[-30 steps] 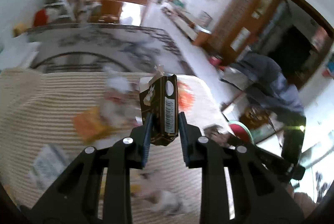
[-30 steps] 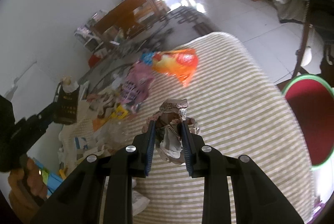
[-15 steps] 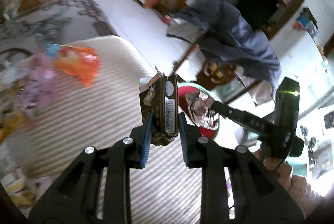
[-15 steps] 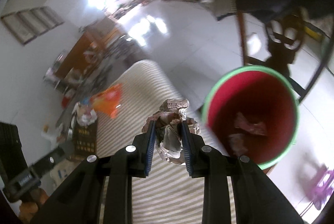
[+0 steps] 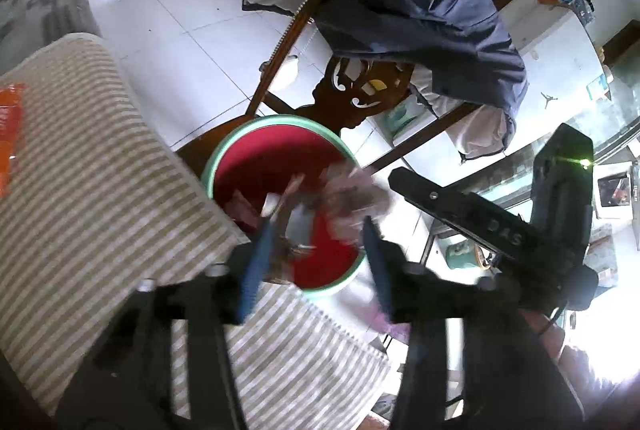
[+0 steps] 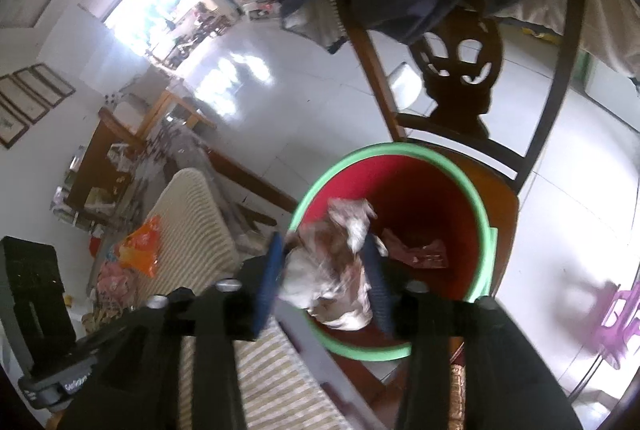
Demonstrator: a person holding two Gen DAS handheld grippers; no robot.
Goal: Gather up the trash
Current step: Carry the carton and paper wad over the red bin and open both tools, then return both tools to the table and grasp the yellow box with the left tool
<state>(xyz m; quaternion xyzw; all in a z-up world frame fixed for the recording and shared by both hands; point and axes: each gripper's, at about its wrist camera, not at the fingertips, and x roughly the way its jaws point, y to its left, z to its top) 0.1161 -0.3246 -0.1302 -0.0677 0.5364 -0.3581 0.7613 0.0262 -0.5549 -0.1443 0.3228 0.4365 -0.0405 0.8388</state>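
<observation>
The left gripper (image 5: 316,250) hangs over the round red plastic bin with a green rim (image 5: 276,119), its jaws spread wide. The dark drink carton (image 5: 294,226) is a smear between them, at the 6 o'clock edge of the bin's mouth. It looks loose and dropping, not gripped.

The right gripper (image 6: 322,246) is also above the bin. Its jaws stand apart with the crumpled brown-and-white wrapper (image 6: 336,262) between them, blurred. It is probably let go, though a light pinch cannot be ruled out.

The main risk is the near rim. Both pieces sit towards the 7 o'clock side of the bin, just beside the edge of the beige striped cloth on the bench (image 5: 100,189). A carton that clips the rim could bounce out and fall into the gap between bench and chair.

The wrapper is light and ragged, so it could snag on a pad and ride away when the hand withdraws.

The two tools are near each other, and a knock could jolt one of them.

The bin rests on the seat of the carved wooden chair (image 6: 456,77). A push on its rim could tip it.

An orange plastic bag (image 6: 140,246) lies on the bench at 9 o'clock, not yet collected.
</observation>
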